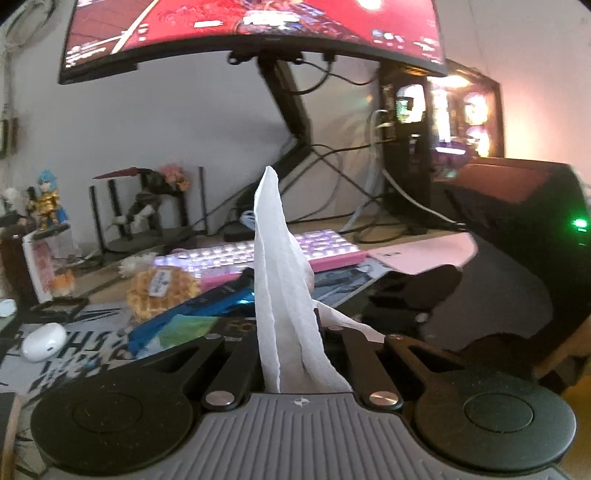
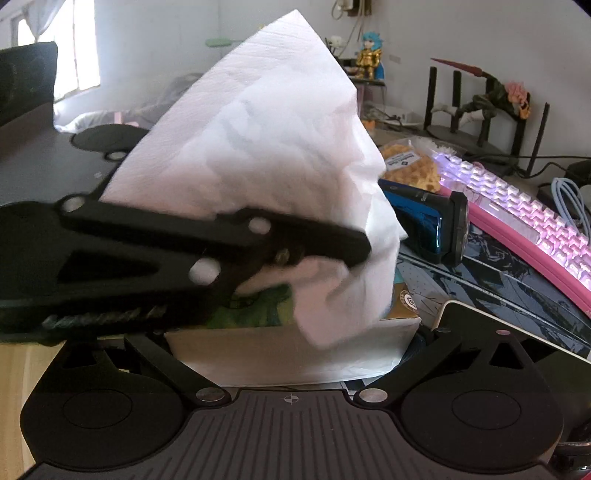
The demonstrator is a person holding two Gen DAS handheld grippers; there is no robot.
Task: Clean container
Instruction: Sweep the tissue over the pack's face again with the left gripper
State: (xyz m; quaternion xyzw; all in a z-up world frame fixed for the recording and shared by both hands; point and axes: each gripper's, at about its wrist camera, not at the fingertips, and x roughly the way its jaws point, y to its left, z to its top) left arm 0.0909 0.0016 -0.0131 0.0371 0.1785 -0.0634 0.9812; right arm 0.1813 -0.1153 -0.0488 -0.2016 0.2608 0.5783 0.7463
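The left gripper (image 1: 291, 332) pinches a white tissue (image 1: 273, 258) upright before a pink keyboard (image 1: 221, 258) and monitor (image 1: 255, 29).

The tissue (image 2: 266, 177) hides most of the desk behind it; beside it, the right gripper's own fingertips stay covered (jaw state unclear). The monitor (image 1: 255, 26) is cut off above.

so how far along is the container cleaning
Done: a white tissue is out and clamped in the shut left gripper, above the tissue box. No container is in view, so no wiping shows yet. The right gripper's fingers aren't visible. Left: all the actual cleaning.
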